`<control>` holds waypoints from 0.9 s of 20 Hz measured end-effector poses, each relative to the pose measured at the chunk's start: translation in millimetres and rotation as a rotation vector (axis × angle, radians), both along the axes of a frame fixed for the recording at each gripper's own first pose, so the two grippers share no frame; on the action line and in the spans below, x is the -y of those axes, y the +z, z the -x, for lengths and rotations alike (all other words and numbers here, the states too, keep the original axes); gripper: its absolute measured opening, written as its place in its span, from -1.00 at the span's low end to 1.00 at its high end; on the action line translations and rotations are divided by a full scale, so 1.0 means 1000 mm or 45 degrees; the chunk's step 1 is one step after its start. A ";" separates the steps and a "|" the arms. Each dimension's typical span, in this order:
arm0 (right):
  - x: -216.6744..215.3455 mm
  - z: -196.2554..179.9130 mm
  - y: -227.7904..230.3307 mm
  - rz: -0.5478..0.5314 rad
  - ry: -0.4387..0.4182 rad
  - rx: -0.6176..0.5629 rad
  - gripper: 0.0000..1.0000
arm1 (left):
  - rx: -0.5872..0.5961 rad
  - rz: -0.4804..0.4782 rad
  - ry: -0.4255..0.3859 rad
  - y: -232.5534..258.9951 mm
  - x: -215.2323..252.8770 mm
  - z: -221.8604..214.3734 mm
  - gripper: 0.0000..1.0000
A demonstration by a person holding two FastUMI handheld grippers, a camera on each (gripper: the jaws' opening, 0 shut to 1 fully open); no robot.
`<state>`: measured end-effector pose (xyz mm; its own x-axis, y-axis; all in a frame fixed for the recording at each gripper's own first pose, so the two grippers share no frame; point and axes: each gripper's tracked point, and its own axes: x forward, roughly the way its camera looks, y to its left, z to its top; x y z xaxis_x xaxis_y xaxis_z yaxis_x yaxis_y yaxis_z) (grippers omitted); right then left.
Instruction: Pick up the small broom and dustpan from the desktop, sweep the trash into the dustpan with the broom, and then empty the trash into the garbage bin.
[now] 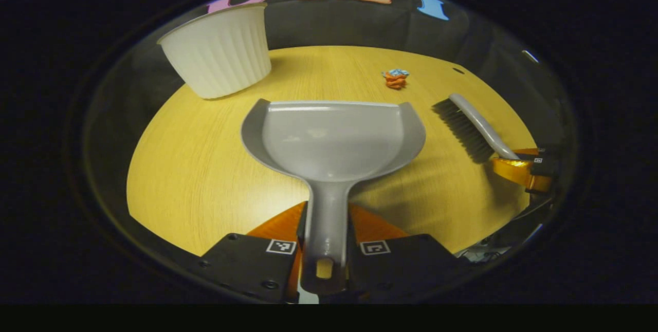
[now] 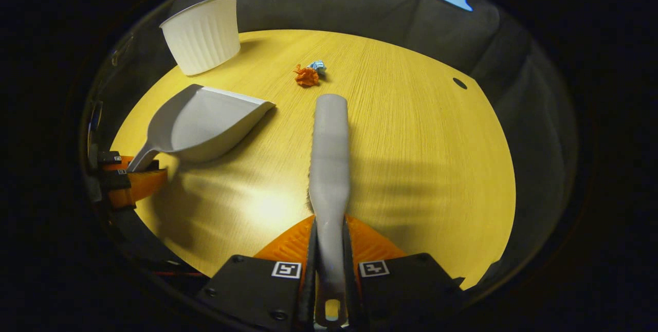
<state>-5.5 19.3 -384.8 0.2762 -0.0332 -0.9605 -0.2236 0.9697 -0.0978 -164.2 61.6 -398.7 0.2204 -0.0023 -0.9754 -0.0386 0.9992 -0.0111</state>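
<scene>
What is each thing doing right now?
Dustpan: empty, handle clamped in the left gripper.
Broom: handle clamped in the right gripper, bristles facing down.
Trash: crumpled, lying on the table, not yet swept.
Garbage bin: upright at the table's far edge, inside hidden.

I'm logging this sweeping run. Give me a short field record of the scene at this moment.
left gripper: shut on the dustpan handle
right gripper: shut on the broom handle
dustpan: mouth toward the trash
broom: head pointing toward the trash
trash: crumpled orange and blue scraps, on the table, unswept
garbage bin: white, ribbed, at the table's far left
table: yellow wood grain
</scene>
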 end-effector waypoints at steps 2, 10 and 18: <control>0.000 -0.003 -0.001 -0.017 0.018 0.006 -0.61 | 0.021 0.020 -0.030 -0.002 -0.003 -0.006 -0.47; 0.015 -0.087 0.008 -0.008 -0.004 0.140 -0.68 | 0.100 0.097 -0.337 -0.009 -0.002 -0.051 -0.54; 0.007 -0.182 -0.007 0.082 0.172 0.116 -0.74 | 0.027 0.105 -0.474 -0.020 -0.005 -0.065 -0.58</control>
<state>176.2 11.9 -391.7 0.3684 -0.0503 -0.9283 -0.3390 0.9225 -0.1845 -99.6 66.2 -418.5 0.2097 -0.1647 -0.9638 0.3281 0.9404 -0.0893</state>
